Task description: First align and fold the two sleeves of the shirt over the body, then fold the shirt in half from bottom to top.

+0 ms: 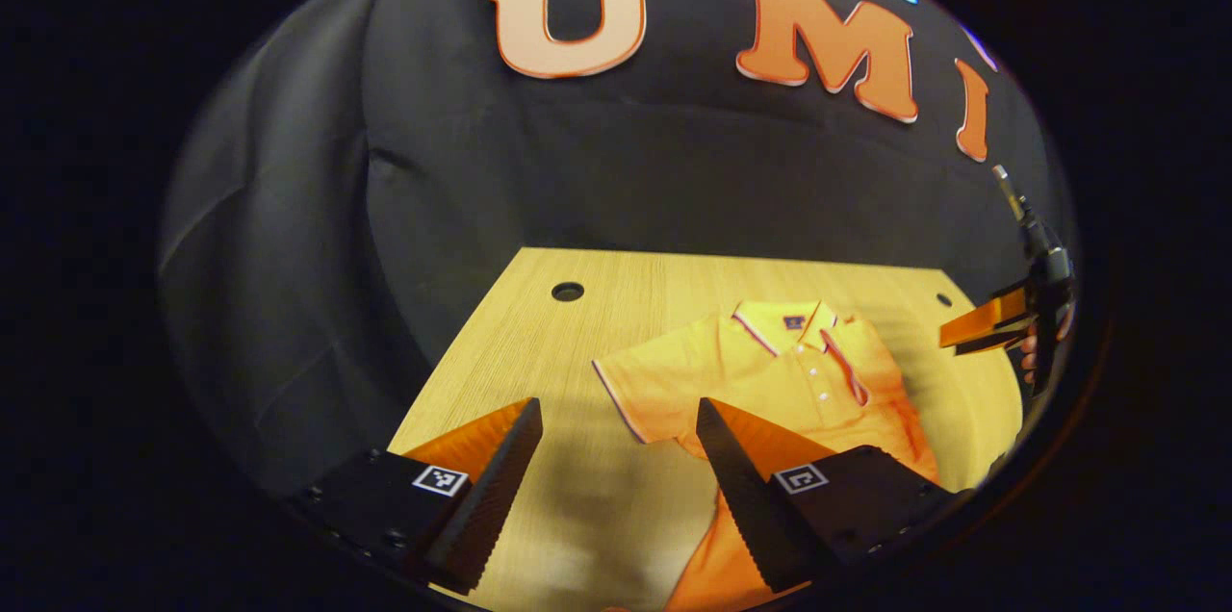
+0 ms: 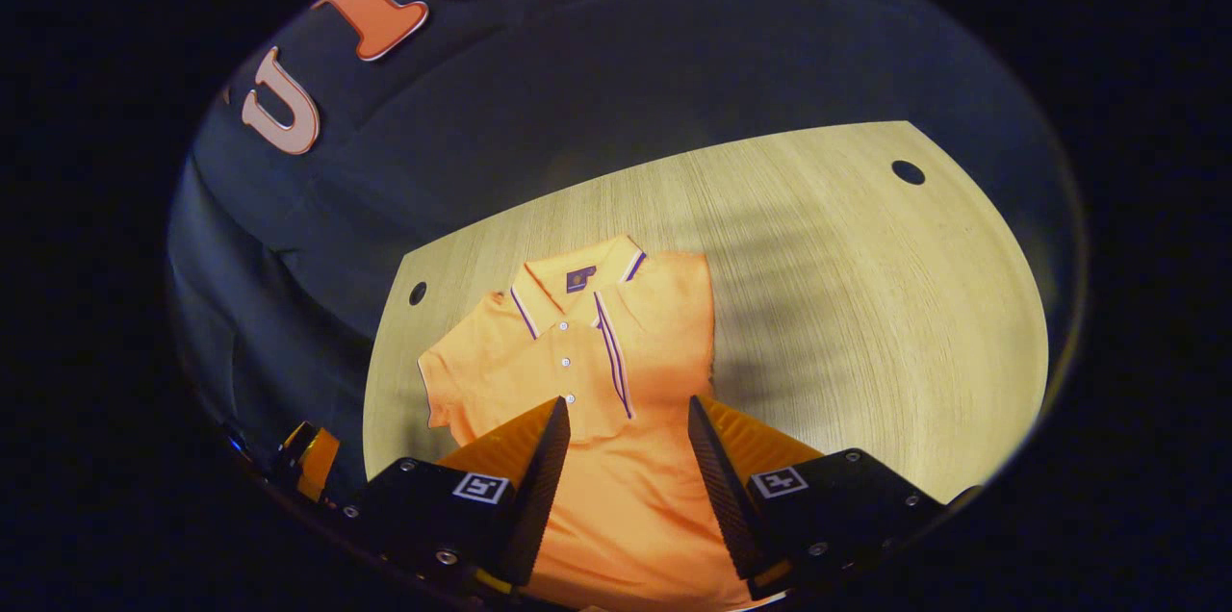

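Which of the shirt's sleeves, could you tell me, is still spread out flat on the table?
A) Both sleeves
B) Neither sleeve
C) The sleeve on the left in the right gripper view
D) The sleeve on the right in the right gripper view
C: in the right gripper view the shirt has one sleeve sticking out to the left on the table, while its right edge runs straight, with no sleeve spread there.

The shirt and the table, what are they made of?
The shirt looks like soft knit cloth, probably cotton: matte, lying limp, with a collar and small buttons. The table looks like pale wood or a wood-look laminate: fine straight grain, smooth low sheen.
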Tool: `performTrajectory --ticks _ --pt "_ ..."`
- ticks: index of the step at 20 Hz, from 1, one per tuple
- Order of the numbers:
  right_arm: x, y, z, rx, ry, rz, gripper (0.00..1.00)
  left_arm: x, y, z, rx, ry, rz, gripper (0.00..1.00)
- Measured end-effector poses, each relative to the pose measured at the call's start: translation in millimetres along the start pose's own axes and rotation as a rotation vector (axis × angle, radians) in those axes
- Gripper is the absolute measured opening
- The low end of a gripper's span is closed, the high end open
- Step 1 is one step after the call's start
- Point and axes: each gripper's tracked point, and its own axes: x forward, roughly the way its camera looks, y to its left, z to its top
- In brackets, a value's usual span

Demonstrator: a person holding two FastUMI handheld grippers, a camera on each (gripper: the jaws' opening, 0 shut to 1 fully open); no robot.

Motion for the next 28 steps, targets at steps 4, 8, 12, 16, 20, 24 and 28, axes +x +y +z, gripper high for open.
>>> performTrajectory --ticks 4,8,12,16,20,24,28 --pt "-27 -3 -13 0.066 -0.079 -0.058 0.77 59 -1 -9 0.006 0.124 -0.092 0.99" --pt "-65 -10 -33 0.108 -0.161 -0.114 0.77 116 -5 -29 0.026 0.286 -0.112 0.99" --pt "-104 -24 -48 0.114 -0.226 -0.151 0.84 149 0 -46 -0.01 0.438 -0.092 0.99" --pt "-133 -39 -65 0.146 -0.249 -0.17 0.87 170 -7 -60 -0.083 0.571 -0.068 1.0" --pt "-163 -60 -82 0.145 -0.275 -0.226 0.87 183 -9 -65 -0.024 0.619 -0.025 0.98" --pt "-180 -78 -98 0.175 -0.282 -0.257 0.87 195 -20 -69 0.019 0.643 -0.035 0.66" --pt "-191 -91 -109 0.216 -0.296 -0.272 0.87 194 -43 -67 0.007 0.616 -0.119 0.08"
